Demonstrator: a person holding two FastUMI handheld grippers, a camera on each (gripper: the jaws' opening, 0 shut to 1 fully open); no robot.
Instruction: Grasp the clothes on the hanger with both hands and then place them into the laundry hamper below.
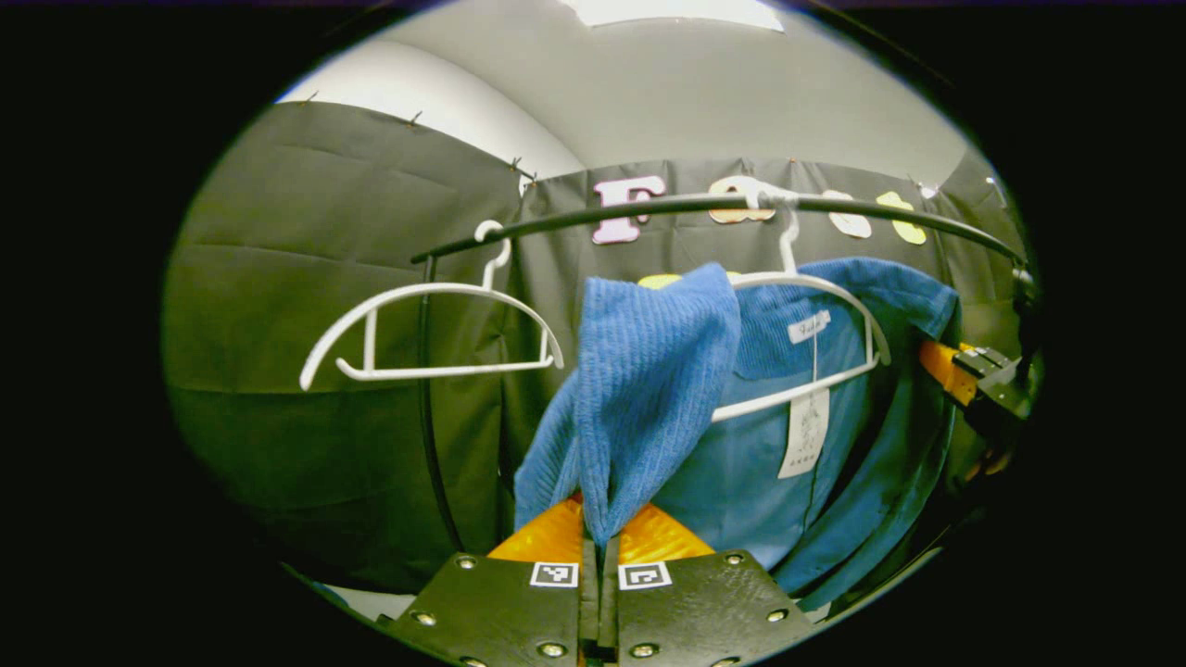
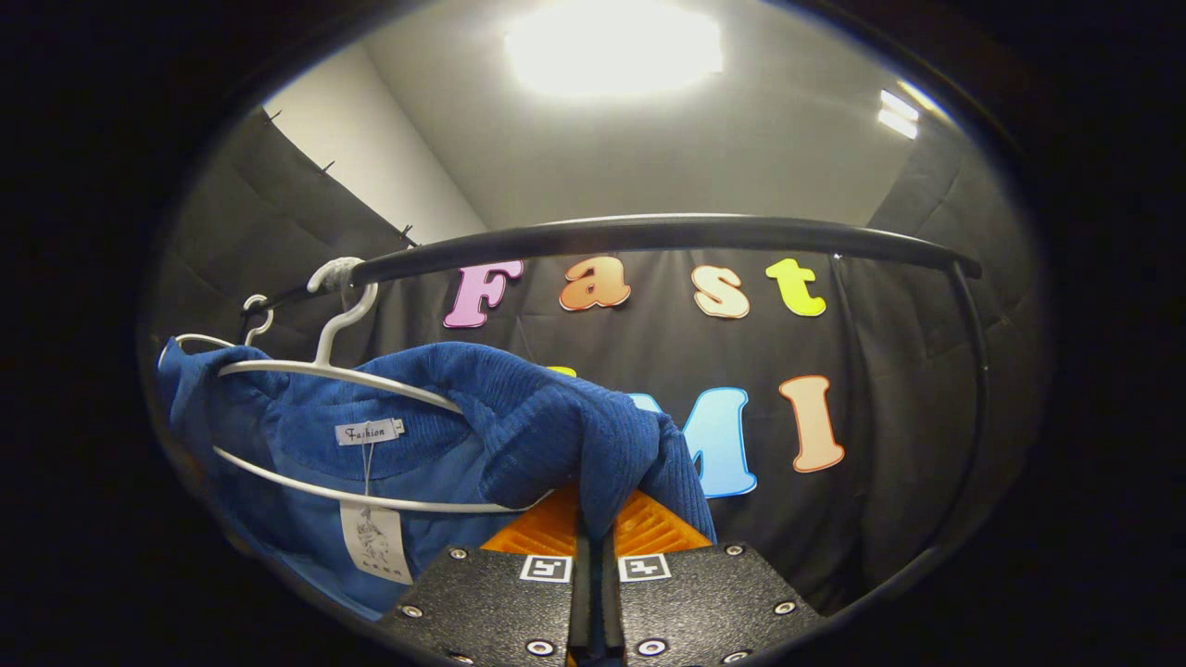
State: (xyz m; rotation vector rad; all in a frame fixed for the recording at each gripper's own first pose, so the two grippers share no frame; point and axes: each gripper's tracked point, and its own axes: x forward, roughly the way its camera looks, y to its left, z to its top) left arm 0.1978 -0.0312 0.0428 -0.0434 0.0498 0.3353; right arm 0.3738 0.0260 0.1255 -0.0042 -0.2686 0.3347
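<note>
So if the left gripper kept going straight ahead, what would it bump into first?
The blue garment itself: the left gripper is already shut on a fold of it. Past that fold hangs the rest of it on the white hanger, though depth is hard to judge.

We are in a staged recording booth, not a lived-in home. Black cloth (image 2: 908, 371) pinned along its top edge walls off the space beneath a plain pale ceiling with a bright panel light (image 2: 613, 46). A bare black garment rail (image 2: 649, 236) carries white plastic hangers (image 1: 431, 333), laid out like a small laundry corner.
</note>
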